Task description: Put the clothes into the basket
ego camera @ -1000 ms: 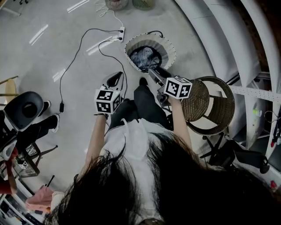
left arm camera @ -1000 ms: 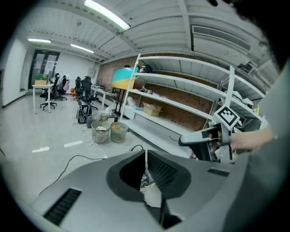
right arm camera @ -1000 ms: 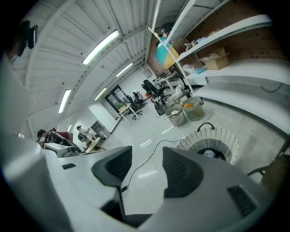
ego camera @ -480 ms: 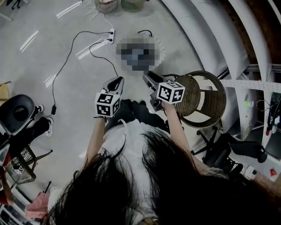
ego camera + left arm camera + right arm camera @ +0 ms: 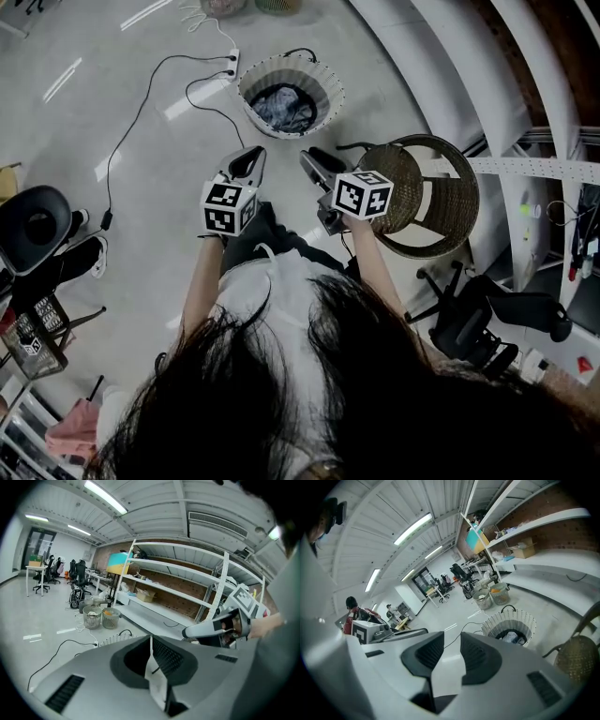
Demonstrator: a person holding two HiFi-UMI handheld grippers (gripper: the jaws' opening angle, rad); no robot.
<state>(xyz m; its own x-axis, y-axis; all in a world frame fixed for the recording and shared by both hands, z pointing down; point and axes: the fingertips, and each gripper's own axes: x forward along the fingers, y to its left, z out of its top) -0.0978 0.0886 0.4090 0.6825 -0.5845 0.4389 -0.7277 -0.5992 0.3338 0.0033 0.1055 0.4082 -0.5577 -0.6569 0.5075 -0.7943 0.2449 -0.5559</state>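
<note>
**Clothes lie in the basket; both claws empty and clear of it**

The clothes (image 5: 281, 108), a dark bluish heap, lie at the bottom of the white ribbed basket (image 5: 325, 89), which stands on the floor (image 5: 159, 216). Both claws are on the person's side of the basket, clear of its rim and pointing toward it.

The left claw (image 5: 253, 157) is off the basket's near left side. Its own view shows the jaws brought together at the tips with nothing between them. The right claw (image 5: 309, 157) is off the basket's near right side. Its jaws have just been closing and now stand a narrow gap apart. Only bare floor shows through the gap, so it holds nothing. In the right gripper view the basket sits beyond the jaw tips and to their right, with the heap showing inside it.

How many pieces make up the heap cannot be told. In the left gripper view the claw's own grey body covers nearly all of the basket, and only a strip of ribbed rim peeks above it. A wicker chair (image 5: 441, 202) stands beside the basket on the right claw's side, cut off by the edge of the right gripper view. A power strip (image 5: 232, 64) lies just beyond the basket's far left side. The person's hair (image 5: 281, 394) fills the lower part of the head view and hides what lies on the near side of the basket.
</note>
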